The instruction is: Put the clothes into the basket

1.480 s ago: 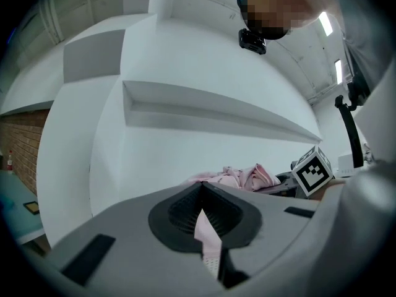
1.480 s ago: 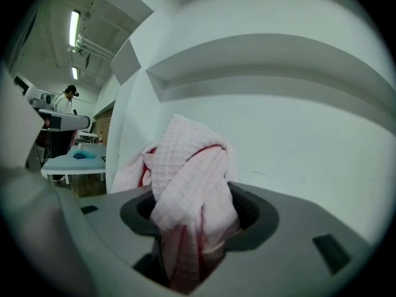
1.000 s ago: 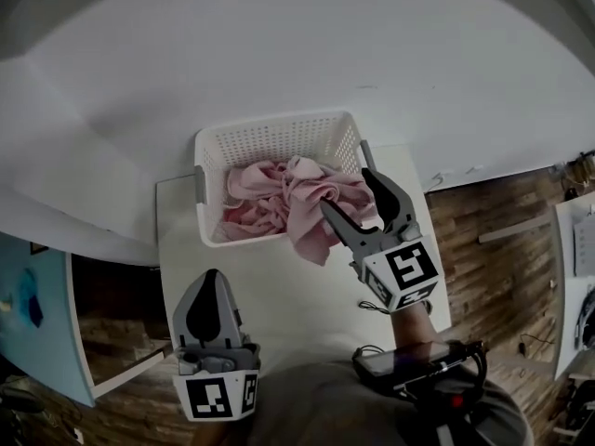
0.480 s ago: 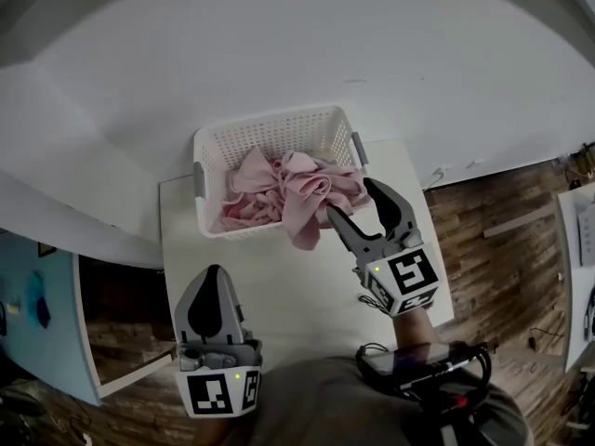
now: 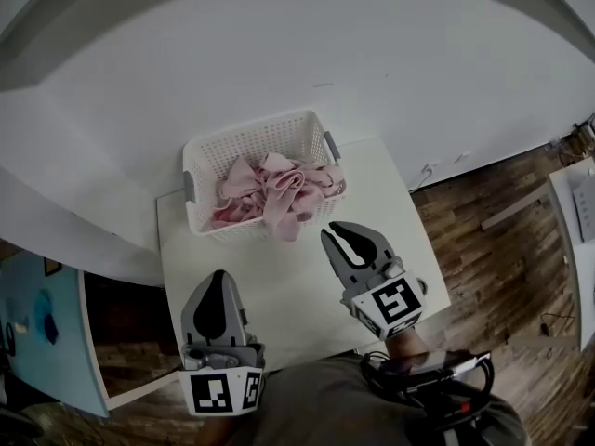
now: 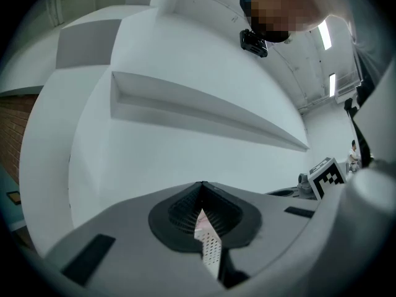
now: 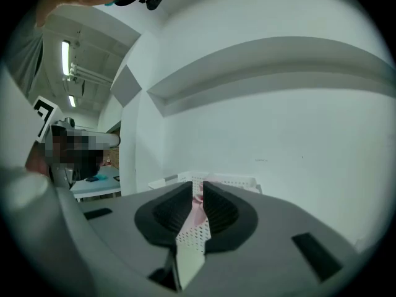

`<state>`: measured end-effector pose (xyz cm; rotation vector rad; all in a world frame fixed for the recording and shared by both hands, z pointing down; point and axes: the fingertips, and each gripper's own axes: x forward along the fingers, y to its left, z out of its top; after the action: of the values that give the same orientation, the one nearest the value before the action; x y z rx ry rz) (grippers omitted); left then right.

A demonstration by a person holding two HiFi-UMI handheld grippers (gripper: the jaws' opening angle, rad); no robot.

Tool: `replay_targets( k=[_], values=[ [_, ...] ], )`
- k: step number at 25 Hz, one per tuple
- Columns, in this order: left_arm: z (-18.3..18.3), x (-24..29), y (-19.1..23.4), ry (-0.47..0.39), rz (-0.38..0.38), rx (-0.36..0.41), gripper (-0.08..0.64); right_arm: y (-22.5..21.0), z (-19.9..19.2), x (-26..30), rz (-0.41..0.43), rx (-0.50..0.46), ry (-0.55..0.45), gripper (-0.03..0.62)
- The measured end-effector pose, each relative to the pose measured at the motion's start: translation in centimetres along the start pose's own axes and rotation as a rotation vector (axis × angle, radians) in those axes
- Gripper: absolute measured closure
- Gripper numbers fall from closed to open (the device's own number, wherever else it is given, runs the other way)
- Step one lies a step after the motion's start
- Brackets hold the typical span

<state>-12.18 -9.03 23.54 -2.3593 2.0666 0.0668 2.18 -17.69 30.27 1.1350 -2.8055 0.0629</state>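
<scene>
Head view: pink clothes (image 5: 279,186) lie bunched in the white basket (image 5: 246,142) at the far edge of the table (image 5: 297,286), one fold spilling over the near rim. It looks like soft, light, floppy stuff, best pinched at that hanging fold and tucked in. Right gripper (image 5: 349,237) has just been closing on nothing, jaws now together; left gripper (image 5: 216,282) is clenched empty too, both short of the basket.

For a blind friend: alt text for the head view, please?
A white basket holding pink clothes, one fold over its front rim, sits on a white table. Nearer, the left claw is shut; the right claw has just been closing, empty.
</scene>
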Motion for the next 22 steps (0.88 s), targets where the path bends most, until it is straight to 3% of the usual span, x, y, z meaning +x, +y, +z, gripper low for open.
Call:
replay_targets(
  k=[9, 22],
  values=[
    [1.1, -0.6, -2.2, -0.011, -0.041, 0.040, 0.551, 3.6, -0.1, -2.0, 0.037, -0.011, -0.041, 0.574],
    [1.8, -0.6, -3.0, -0.033, -0.066, 0.054, 0.551, 3.7, 1.2, -2.6, 0.047, -0.045, -0.073, 0.584]
  ],
)
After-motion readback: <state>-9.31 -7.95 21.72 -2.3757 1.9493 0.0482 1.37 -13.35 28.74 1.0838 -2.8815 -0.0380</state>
